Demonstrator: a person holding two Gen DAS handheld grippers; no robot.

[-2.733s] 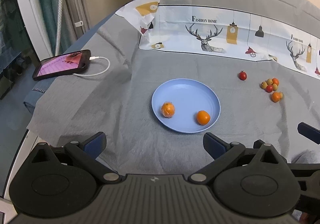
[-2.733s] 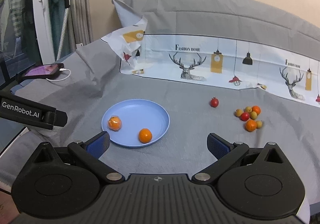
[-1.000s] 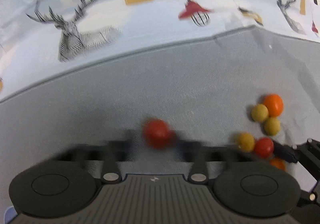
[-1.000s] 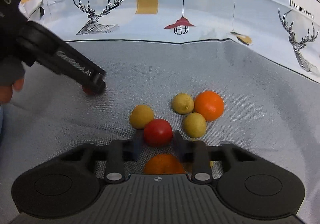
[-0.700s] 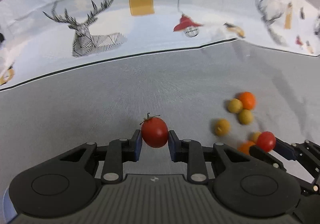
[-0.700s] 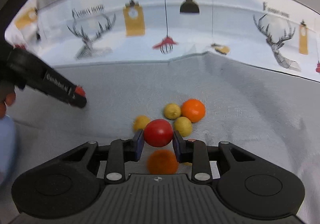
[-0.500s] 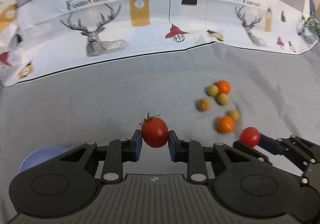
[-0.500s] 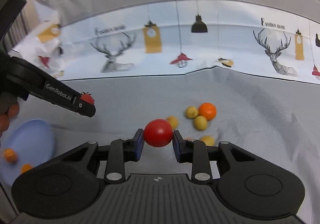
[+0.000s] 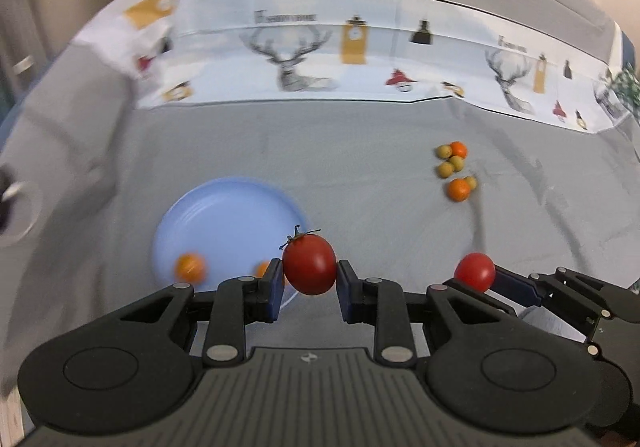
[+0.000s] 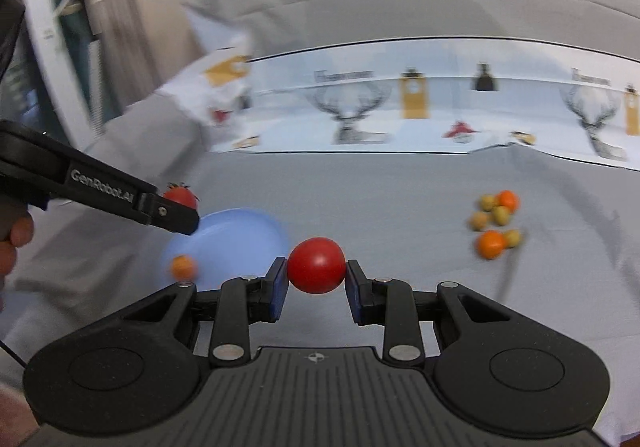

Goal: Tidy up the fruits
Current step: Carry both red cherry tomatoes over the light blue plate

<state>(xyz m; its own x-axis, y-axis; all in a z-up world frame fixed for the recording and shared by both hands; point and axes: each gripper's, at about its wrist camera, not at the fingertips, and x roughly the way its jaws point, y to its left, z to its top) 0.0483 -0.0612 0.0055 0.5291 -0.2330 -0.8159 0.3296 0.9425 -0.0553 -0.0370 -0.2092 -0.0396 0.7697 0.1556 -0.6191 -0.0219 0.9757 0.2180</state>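
My left gripper (image 9: 309, 283) is shut on a red tomato with a green stem (image 9: 309, 265), held above the near right rim of the blue plate (image 9: 224, 215). My right gripper (image 10: 316, 281) is shut on a second red tomato (image 10: 316, 265), lifted above the grey cloth to the right of the plate (image 10: 236, 243). The plate holds two small oranges (image 9: 190, 267). A cluster of small oranges and yellow-green fruits (image 9: 454, 169) lies on the cloth at the right; it also shows in the right wrist view (image 10: 496, 221). The right gripper's tomato also shows in the left wrist view (image 9: 474, 272), and the left gripper's tomato in the right wrist view (image 10: 182, 196).
A grey cloth (image 9: 360, 151) covers the surface. A white printed sheet with deer (image 9: 304, 59) lies along the back. A white frame and curtain (image 10: 60, 47) stand at the far left. The view is blurred by motion.
Both grippers, each holding a tomato, have pulled back and swung left from the fruit cluster toward the blue plate, which has come into view under the left gripper.
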